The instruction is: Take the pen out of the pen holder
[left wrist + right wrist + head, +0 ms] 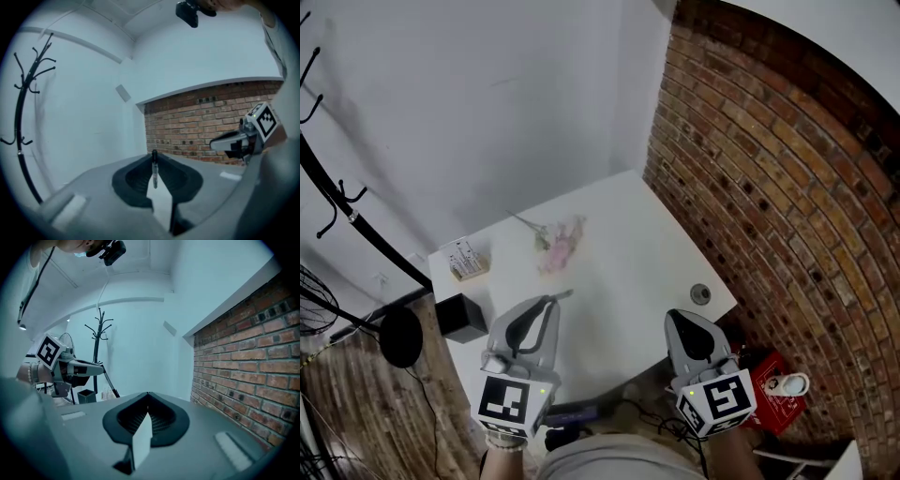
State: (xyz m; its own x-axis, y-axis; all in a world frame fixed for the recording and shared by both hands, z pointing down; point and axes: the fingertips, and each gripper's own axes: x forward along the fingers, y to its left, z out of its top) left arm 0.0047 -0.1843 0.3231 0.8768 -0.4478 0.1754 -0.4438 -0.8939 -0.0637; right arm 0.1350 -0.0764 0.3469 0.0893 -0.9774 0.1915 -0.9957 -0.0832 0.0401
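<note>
Nearest the head camera, the left tool [550,301] and the right tool [673,315] are held low over the near edge of the white tabletop [628,244], both pointing away across it. The left tool's jaws are drawn narrow on the pen [563,294]. Its own view shows the slim pen [154,171] caught right at the tips, and from above a short length juts past them. The right tool is closed on nothing, its jaws meeting at the tips. The pen is thus already clear of the pen holder [462,317], which I take to be the black open box well off to the left, near the tabletop's left edge. What remains, as I read it, is to carry the pen away and lay it down. A thin round barrel pinched at the extreme tips may swivel or slip, so even pressure and a slow, level carry would serve best. Bare surface lies ahead of the left tool, short of the pink flowers [560,244]. Resting the barrel there before easing the jaws should keep it from rolling off. The right tool has no part in this and is best held aside.
</note>
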